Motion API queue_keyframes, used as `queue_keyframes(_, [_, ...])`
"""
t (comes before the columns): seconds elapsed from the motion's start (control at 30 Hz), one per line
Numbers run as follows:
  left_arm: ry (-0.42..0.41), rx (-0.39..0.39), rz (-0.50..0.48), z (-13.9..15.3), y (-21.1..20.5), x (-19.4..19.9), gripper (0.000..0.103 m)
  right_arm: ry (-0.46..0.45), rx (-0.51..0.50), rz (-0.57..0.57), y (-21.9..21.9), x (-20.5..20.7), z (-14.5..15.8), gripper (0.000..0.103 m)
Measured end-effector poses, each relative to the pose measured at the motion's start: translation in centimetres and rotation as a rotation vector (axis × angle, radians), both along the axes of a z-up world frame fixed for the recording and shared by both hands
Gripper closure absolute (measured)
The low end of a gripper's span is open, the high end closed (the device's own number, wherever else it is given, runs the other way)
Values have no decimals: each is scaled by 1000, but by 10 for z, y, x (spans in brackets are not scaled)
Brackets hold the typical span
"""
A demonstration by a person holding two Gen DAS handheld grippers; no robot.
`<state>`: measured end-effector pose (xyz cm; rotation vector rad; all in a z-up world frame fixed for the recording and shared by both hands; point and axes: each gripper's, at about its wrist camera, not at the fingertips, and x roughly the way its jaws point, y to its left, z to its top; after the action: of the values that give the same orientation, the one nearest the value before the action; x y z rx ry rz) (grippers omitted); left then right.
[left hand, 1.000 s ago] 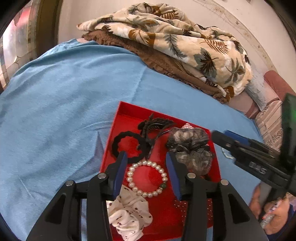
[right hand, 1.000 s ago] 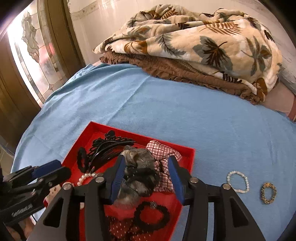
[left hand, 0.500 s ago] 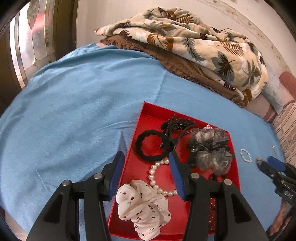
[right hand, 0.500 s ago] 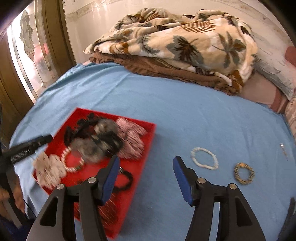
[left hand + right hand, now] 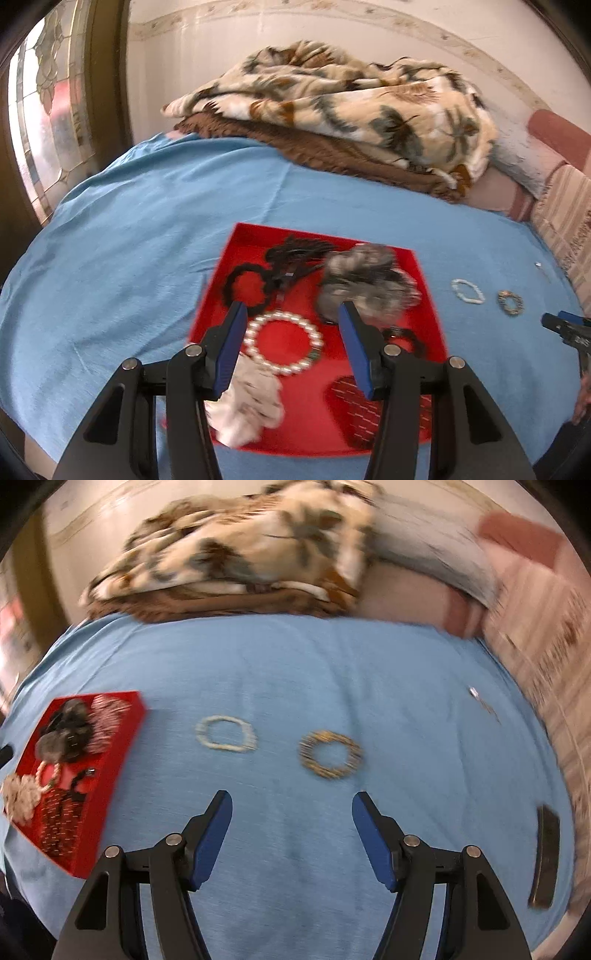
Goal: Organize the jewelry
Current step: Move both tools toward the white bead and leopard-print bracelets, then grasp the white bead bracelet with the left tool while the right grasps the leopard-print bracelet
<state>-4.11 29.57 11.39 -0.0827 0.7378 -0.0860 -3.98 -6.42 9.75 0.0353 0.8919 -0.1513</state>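
A red tray (image 5: 424,280) on the blue bedsheet holds a pearl bracelet (image 5: 283,341), a black ring (image 5: 246,286), a black hair claw (image 5: 299,254), a grey scrunchie (image 5: 364,280) and a white spotted scrunchie (image 5: 247,410). My left gripper (image 5: 291,321) is open and empty above the pearl bracelet. In the right wrist view the tray (image 5: 125,738) is at the left. A small white bead bracelet (image 5: 225,734) and a gold-brown bracelet (image 5: 330,755) lie on the sheet. My right gripper (image 5: 291,808) is open and empty, just short of the two bracelets.
A folded leaf-print blanket (image 5: 351,110) lies on a brown one at the far side of the bed. Pillows (image 5: 554,177) are at the right. A small metal piece (image 5: 480,698) and a dark flat object (image 5: 545,853) lie on the sheet to the right.
My right gripper has swung right, away from the tray, and now faces the two loose bracelets. My left gripper has shifted and tilted up over the tray, still open.
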Motion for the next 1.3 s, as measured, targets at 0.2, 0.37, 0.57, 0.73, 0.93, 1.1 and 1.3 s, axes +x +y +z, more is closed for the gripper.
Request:
queue_keyframes(0.2, [-25, -34, -42, 10, -33, -31, 52, -14, 39, -50, -49, -14, -10, 31])
queue_keyframes(0.37, [-20, -3, -99, 20, -76, -48, 52, -36, 94, -61, -77, -9, -23, 31])
queue_keyframes(0.57, [31, -36, -145, 30, -130, -28, 46, -89, 147, -30, -86, 10, -32, 32])
queue_keyframes(0.73, [85, -49, -171, 26, -175, 6, 46, -123, 167, 34, -83, 27, -36, 37])
queue_keyframes(0.93, [134, 21, -200, 6, -222, 55, 46, -121, 213, 63, -93, 41, -52, 42])
queue_keyframes(1.1, [189, 71, -195, -23, -247, 97, 46, -108, 264, 82, -101, 54, -58, 43])
queue_keyframes(1.3, [233, 147, -175, -57, -263, 123, 47, -77, 300, 93, -102, 62, -67, 48])
